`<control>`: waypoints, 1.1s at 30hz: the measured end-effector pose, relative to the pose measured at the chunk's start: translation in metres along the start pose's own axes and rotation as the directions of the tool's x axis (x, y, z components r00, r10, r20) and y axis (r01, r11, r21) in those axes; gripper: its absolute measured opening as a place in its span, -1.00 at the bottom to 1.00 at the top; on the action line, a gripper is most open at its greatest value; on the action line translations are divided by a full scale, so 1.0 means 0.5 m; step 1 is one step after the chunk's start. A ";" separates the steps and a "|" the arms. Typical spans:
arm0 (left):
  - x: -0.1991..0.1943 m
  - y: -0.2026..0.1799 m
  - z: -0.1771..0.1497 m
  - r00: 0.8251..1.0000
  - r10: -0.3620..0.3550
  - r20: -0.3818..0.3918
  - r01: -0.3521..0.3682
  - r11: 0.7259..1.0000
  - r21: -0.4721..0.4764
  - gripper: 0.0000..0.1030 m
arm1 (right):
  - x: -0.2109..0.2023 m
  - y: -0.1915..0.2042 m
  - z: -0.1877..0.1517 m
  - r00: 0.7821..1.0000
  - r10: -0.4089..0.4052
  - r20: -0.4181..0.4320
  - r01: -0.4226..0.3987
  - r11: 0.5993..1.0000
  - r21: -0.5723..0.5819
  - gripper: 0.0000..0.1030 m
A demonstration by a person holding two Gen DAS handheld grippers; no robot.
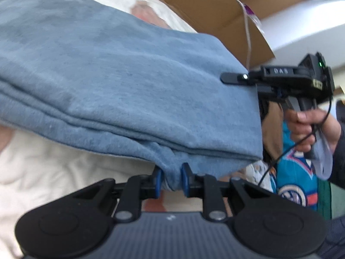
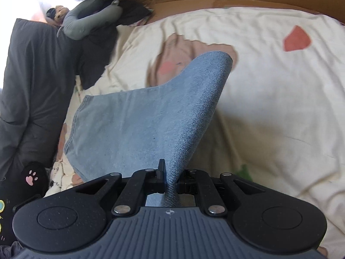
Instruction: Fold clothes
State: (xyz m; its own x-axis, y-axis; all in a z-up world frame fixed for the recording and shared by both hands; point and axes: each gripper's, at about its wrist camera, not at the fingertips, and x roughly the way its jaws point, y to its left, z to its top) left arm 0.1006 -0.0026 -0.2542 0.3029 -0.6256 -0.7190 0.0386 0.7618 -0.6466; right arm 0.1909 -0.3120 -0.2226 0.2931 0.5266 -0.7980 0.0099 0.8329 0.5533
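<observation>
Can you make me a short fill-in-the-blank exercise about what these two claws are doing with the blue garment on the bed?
1. Both claws are shut on the same ____ garment.
2. The left claw pinches a bunched edge between pads coloured ____.
3. In the left wrist view, the right claw is carried by a person's ____.
4. Beneath the cloth lies a cream ____ with pink and red patches.

Missing words: blue; blue; hand; bedsheet
</observation>
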 end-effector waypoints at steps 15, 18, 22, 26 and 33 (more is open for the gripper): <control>0.138 0.005 0.043 0.989 -0.051 -0.141 0.048 0.998 -0.028 -0.59 | 0.011 -0.155 -0.059 0.996 -0.049 0.077 0.039 0.992 0.121 -0.84; 0.133 0.015 0.058 0.985 -0.038 -0.167 0.031 0.999 -0.044 -0.54 | 0.024 -0.196 -0.083 0.993 -0.040 0.110 0.016 0.977 0.212 -0.71; 0.104 0.028 0.085 0.980 0.021 -0.196 -0.020 1.000 0.005 -0.40 | 0.015 -0.237 -0.131 0.985 0.021 0.172 -0.074 0.949 0.306 -0.29; 0.064 0.041 0.110 0.972 0.120 -0.201 -0.112 0.992 0.049 -0.41 | 0.006 -0.257 -0.198 0.975 0.039 0.221 -0.126 0.909 0.396 -0.27; -0.025 -0.015 0.121 0.959 0.230 -0.165 -0.208 0.968 0.138 -0.33 | 0.026 -0.269 -0.308 0.963 0.063 0.263 -0.183 0.869 0.460 -0.27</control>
State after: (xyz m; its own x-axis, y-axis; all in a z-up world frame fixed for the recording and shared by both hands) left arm 0.1539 0.0093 -0.2251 0.1422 -0.4530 -0.8801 0.1057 0.8910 -0.4415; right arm 0.0459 -0.3912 -0.3444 0.5345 0.5150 -0.6701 0.3946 0.5490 0.7367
